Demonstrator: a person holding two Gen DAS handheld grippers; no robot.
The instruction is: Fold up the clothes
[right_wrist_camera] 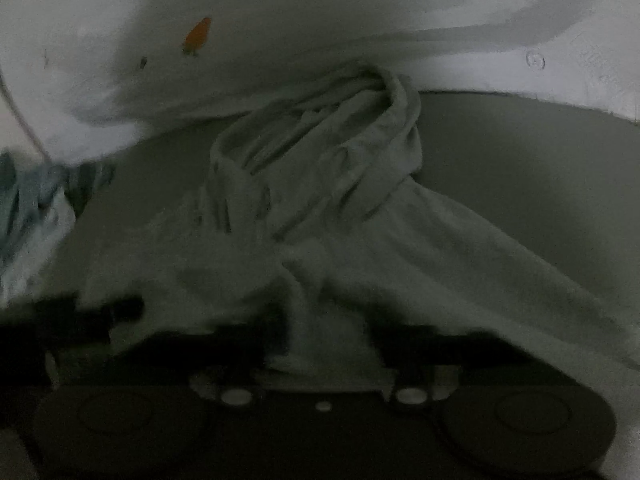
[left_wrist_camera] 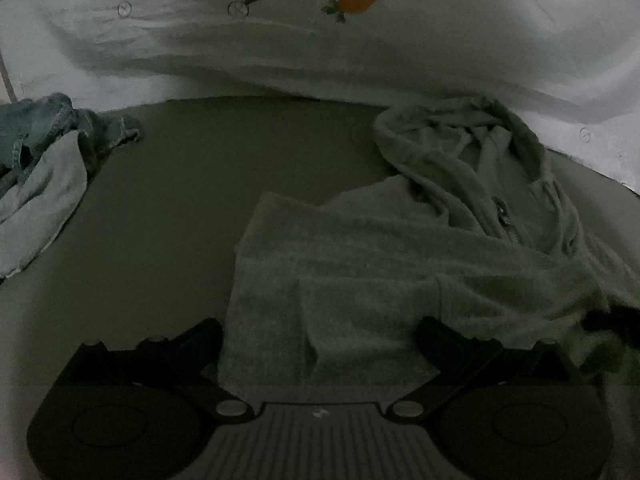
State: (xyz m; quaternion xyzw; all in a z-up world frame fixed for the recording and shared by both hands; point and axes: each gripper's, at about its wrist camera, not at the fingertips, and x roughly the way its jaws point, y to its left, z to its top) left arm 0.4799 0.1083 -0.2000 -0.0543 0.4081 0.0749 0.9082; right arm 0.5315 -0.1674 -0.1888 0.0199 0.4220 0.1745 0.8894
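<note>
**Grey hoodie on bed, dim light**

No legible writing; the white duvet (left_wrist_camera: 400, 52) shows only carrot prints. Denim pile (left_wrist_camera: 36, 140) sits well left. The grey hoodie (left_wrist_camera: 400, 248) lies rumpled on the dark sheet (left_wrist_camera: 180, 200), hood against the duvet. Left gripper (left_wrist_camera: 320, 332) spread wide, hem between fingers, not pinched. Right gripper (right_wrist_camera: 328, 336) released; cloth bunched between its fingers, blurred.

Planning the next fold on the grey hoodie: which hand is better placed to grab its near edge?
Probably left. The left tool stands wide open, straddling the hoodie's flat near edge. The right tool is open around a bunched part, a messier hold.
</note>
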